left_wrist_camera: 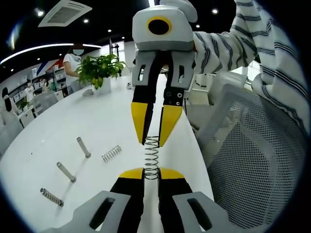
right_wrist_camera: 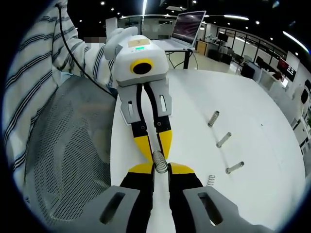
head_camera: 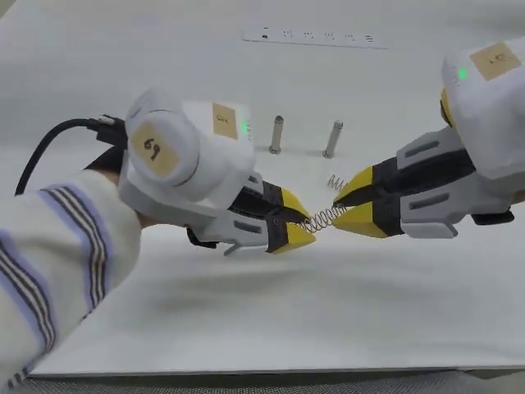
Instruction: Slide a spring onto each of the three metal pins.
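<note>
A small steel spring (head_camera: 323,217) hangs in the air between my two grippers, above the white table. My left gripper (head_camera: 300,226) is shut on one end of the spring (left_wrist_camera: 151,158). My right gripper (head_camera: 344,205) is shut on its other end (right_wrist_camera: 159,164). Two bare metal pins (head_camera: 277,134) (head_camera: 333,139) stand upright just behind the grippers. A third pin (left_wrist_camera: 51,196) wears a spring; it is also seen in the right gripper view (right_wrist_camera: 213,118). A loose spring (head_camera: 335,181) lies on the table near the right-hand bare pin.
A white power strip (head_camera: 316,37) lies along the table's far edge. A black cable (head_camera: 49,144) runs from the left gripper. A mesh chair (left_wrist_camera: 243,160) stands at the near table edge (head_camera: 271,371). A potted plant (left_wrist_camera: 99,70) sits farther down the table.
</note>
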`<state>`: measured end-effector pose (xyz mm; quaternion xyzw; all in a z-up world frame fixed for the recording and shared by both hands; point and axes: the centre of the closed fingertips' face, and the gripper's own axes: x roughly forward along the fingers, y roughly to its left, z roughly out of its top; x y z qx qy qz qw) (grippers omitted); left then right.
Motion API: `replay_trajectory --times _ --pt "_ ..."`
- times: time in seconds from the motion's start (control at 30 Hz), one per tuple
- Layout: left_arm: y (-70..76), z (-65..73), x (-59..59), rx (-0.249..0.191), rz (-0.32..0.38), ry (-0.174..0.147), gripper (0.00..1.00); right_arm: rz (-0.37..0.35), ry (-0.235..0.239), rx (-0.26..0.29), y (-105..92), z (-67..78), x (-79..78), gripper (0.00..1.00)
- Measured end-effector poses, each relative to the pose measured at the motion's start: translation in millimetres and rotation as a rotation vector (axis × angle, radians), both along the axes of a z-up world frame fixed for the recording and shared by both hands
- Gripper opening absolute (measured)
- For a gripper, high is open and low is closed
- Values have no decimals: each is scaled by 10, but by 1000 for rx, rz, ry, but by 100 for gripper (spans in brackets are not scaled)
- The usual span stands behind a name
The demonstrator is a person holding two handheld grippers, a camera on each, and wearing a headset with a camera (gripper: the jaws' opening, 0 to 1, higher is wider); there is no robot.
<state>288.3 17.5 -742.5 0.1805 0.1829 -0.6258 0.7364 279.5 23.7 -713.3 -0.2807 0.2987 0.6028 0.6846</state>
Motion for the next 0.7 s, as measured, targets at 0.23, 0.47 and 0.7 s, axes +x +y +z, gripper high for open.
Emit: replay_trajectory --times 0.23,0.47,0.7 --pt "-102 -12 -20 -34 0 -7 3 -14 15 -56 -2 25 -6 7" --pt "-154 -38 -31 -34 7 10 3 23 21 -76 43 39 -52 7" --pt "-121 -1 6 -65 18 -12 3 43 7 -98 56 56 -19 7"
